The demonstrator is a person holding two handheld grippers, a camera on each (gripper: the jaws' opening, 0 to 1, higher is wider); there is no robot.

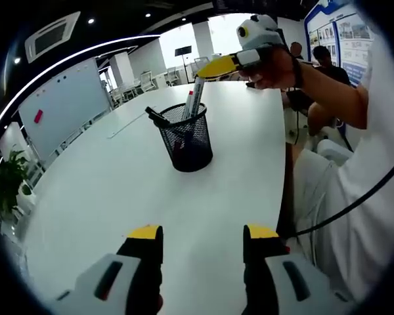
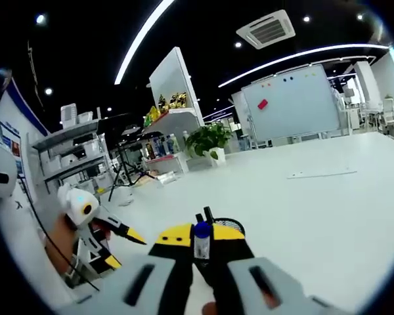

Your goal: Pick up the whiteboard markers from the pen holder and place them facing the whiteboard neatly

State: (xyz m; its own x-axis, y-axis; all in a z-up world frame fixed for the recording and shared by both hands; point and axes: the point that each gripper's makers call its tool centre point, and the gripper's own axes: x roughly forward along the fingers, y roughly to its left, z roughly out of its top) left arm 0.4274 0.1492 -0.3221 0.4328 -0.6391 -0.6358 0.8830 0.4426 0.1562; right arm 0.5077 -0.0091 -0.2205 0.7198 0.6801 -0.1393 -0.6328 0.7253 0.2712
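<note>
At frame centre, the mesh pen holder (image 1: 188, 139) stands on the white table (image 1: 118, 197); above it the right gripper (image 2: 202, 237) pinches a blue-capped marker (image 2: 201, 240). Left gripper (image 1: 202, 236) spread, bottom of frame

Open white desk (image 1: 118, 190) is left bare on every side of the mesh pen holder (image 1: 188, 139), the one obstacle in the middle. Access from above is taken up by the right gripper (image 1: 213, 67), whose fingers are closed round a marker (image 2: 201, 240)
</note>
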